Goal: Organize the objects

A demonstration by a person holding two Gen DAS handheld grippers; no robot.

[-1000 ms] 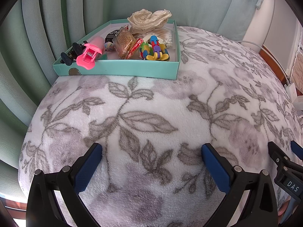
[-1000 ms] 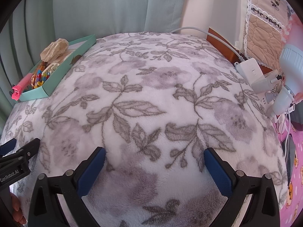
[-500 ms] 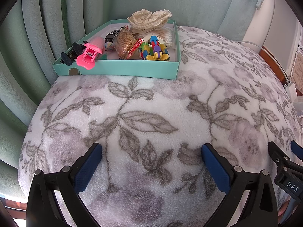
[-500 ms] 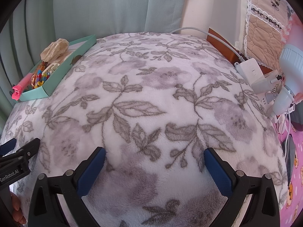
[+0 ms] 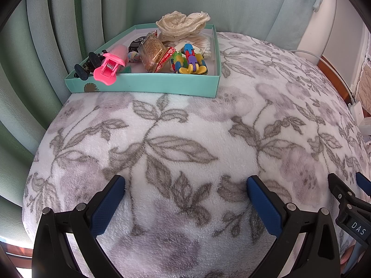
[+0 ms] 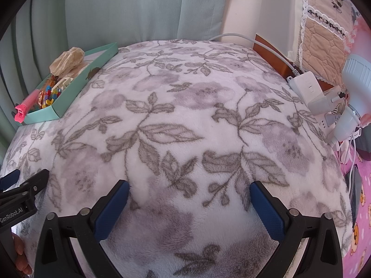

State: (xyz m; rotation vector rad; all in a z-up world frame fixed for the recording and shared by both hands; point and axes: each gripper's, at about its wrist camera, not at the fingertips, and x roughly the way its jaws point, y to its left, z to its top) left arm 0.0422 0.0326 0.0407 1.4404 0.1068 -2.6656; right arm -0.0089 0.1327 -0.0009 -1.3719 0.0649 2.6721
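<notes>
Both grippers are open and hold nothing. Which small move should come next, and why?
Probably move the left gripper forward toward the teal tray. It is open and empty above the floral blanket; the tray lies ahead of it, and the pink clip overhangs the near wall. The right gripper faces only blanket.

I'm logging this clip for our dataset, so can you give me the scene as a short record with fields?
surface: floral fleece blanket
container: teal tray, at the far left of the blanket beside the curtain
tray contents: pink clip, black clip, snack packet, colourful toy chain, cream lace item
left gripper: fingers open, empty, over the near blanket
right gripper: fingers open, empty, over the near blanket
off to the right: white power adapter, white hair dryer
</notes>
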